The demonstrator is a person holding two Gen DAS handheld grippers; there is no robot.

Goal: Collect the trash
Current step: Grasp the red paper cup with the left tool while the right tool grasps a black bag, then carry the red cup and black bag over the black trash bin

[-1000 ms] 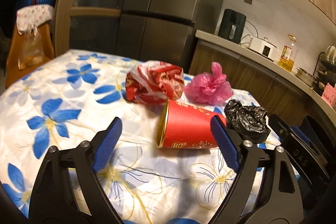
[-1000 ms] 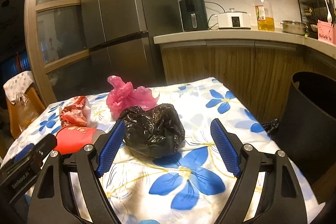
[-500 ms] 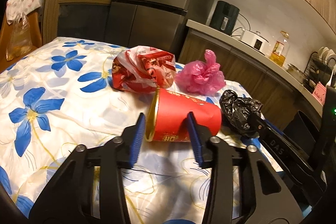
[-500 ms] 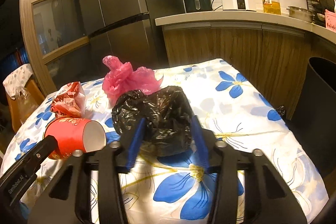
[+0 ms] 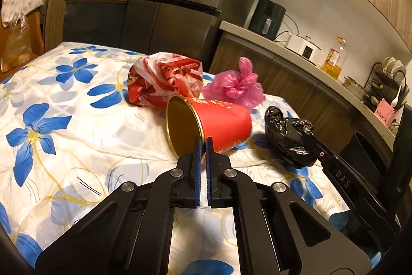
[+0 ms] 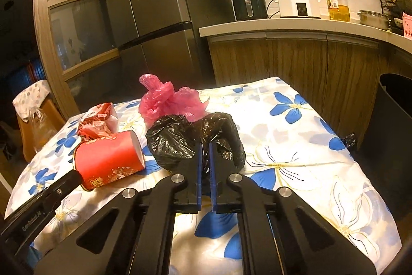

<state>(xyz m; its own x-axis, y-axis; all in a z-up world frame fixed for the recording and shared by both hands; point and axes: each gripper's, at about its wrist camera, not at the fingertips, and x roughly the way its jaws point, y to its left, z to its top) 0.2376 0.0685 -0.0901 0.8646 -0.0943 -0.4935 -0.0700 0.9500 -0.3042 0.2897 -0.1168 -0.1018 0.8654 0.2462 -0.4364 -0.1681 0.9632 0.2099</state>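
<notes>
A red paper cup (image 5: 219, 123) lies on its side on the flowered tablecloth (image 5: 64, 135), its gold inside facing me. My left gripper (image 5: 203, 143) is shut on the cup's rim, one blue pad inside and one outside. The same cup (image 6: 110, 159) shows at the left of the right wrist view. A crumpled black plastic bag (image 6: 180, 141) sits in the middle of the table, and my right gripper (image 6: 204, 146) is shut on a fold of it. In the left wrist view the black bag (image 5: 288, 135) lies right of the cup.
A red and white wrapper bag (image 5: 164, 79) and a pink plastic bag (image 5: 237, 86) lie behind the cup. A dark bin (image 6: 391, 120) stands off the table's right edge. A fridge (image 6: 159, 4) and a kitchen counter (image 6: 296, 25) are beyond. A chair (image 5: 18, 25) stands at far left.
Both grippers went from wide open to shut: the left closed on the red cup's rim, the right on the black bag. The cup tilted slightly, its mouth turned toward me.
</notes>
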